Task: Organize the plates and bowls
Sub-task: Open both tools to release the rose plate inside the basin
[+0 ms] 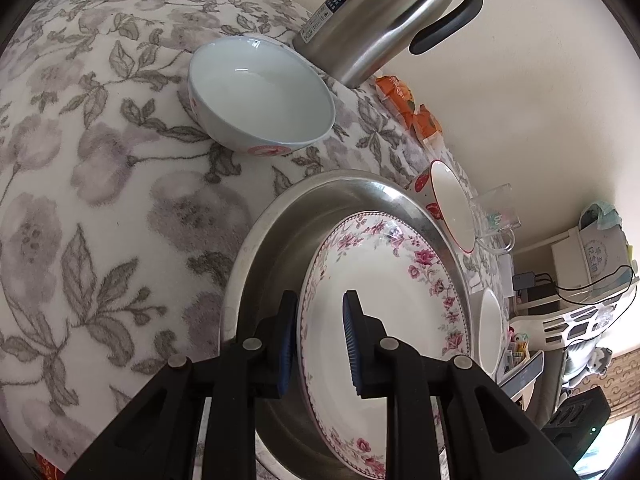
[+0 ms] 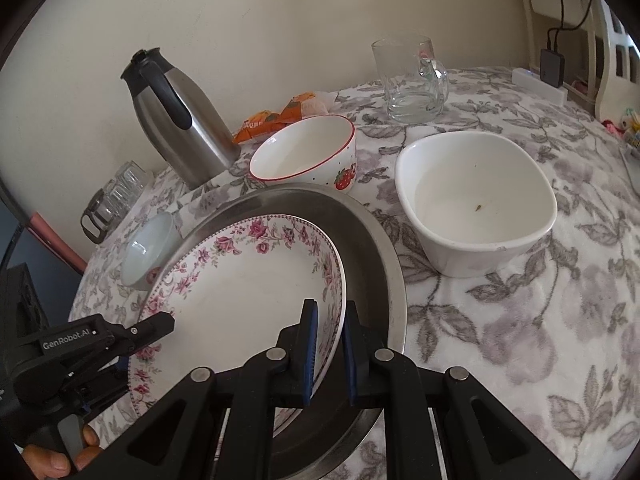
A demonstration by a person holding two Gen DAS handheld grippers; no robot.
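Floral plate [image 2: 248, 280] in steel pan [image 2: 376, 264], lower centre of frame; left gripper [image 1: 320, 344] part-open, straddling plate rim; right gripper [image 2: 329, 356] narrowly parted astride opposite rim; grip contact unclear.

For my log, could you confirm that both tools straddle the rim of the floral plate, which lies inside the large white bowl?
Not quite: the floral plate lies inside the steel pan, not the white bowl, which stands apart to the right in the right wrist view. The rest holds: the left tool and right tool each straddle its rim.
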